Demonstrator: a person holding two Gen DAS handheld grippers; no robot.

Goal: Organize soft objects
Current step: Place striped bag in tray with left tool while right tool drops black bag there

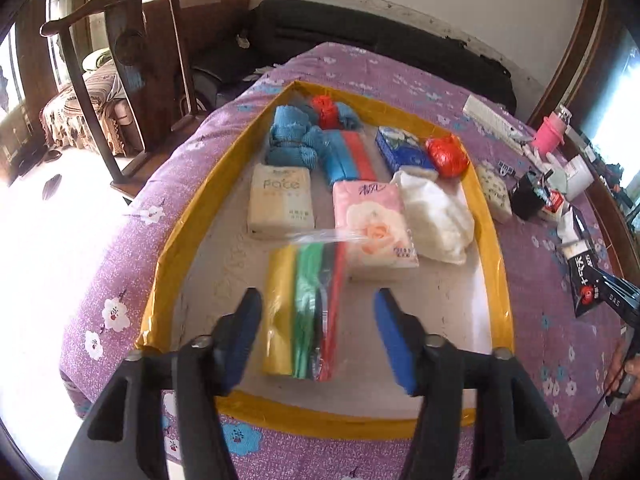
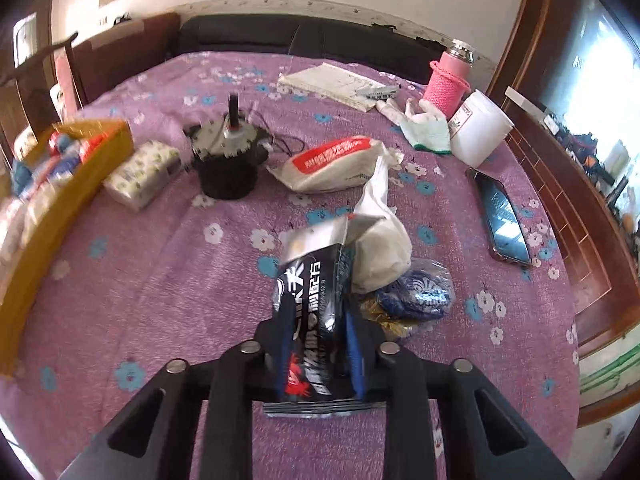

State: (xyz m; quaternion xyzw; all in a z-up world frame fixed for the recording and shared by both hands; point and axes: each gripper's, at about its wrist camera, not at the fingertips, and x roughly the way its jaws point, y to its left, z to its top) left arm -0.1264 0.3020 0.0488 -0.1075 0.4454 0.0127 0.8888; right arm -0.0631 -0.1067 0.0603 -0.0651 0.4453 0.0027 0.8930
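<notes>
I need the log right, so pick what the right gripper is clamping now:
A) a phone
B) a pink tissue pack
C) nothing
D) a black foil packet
D: in the right wrist view the right gripper has its blue-padded fingers shut on the black foil packet, above the purple tablecloth.

A lived-in home room; a dark wooden armchair (image 1: pixel 120 76) stands at upper left of the left wrist view, a black sofa (image 1: pixel 360 36) runs along the white wall at top; the purple flowered cloth (image 2: pixel 160 272) fills the right wrist view, with a phone (image 2: pixel 504 220) and pink bottle (image 2: pixel 446 80) at right.
</notes>
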